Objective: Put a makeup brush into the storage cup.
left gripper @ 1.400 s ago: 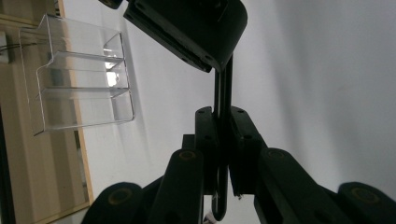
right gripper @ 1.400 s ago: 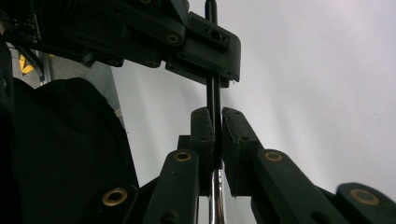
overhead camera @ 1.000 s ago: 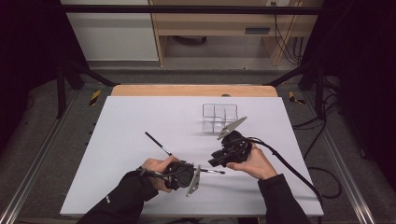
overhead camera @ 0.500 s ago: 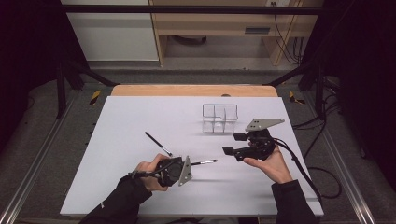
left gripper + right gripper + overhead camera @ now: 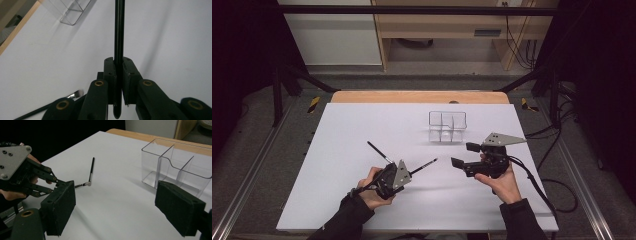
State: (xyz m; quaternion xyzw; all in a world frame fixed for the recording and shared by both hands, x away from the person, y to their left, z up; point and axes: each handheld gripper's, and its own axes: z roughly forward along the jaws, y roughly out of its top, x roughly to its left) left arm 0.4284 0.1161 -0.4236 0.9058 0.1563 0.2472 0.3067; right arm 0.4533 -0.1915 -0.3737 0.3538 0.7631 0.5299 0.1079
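Nearest the person, the left gripper (image 5: 404, 175) is clamped tight on a thin black makeup brush (image 5: 424, 165). The left gripper view shows the brush handle (image 5: 119, 37) pinched between the two pads, with a short stub of it behind the jaws and most of its length ahead. In the high view the brush sticks out above the white table (image 5: 337, 200), angled toward the right gripper (image 5: 464, 155).

A second black brush (image 5: 379, 152) lies flat on the table just beyond the left hand (image 5: 372, 187), its bristle end toward the hand.

To the right, the right gripper is empty; its jaws have just been opening and now stand wide with nothing between them. Past its pads (image 5: 60, 207) the right gripper view shows the left gripper holding the brush.

Farthest off stands the clear divided organizer (image 5: 447, 126), empty, just beyond the right gripper.

Risks, as a judgement: the grip sits near one end of a slim, round handle, so the long free end could swing or twist in the pads. If it is carried to the organizer, the tip could catch the rim or a divider and push the light container along or tip it.
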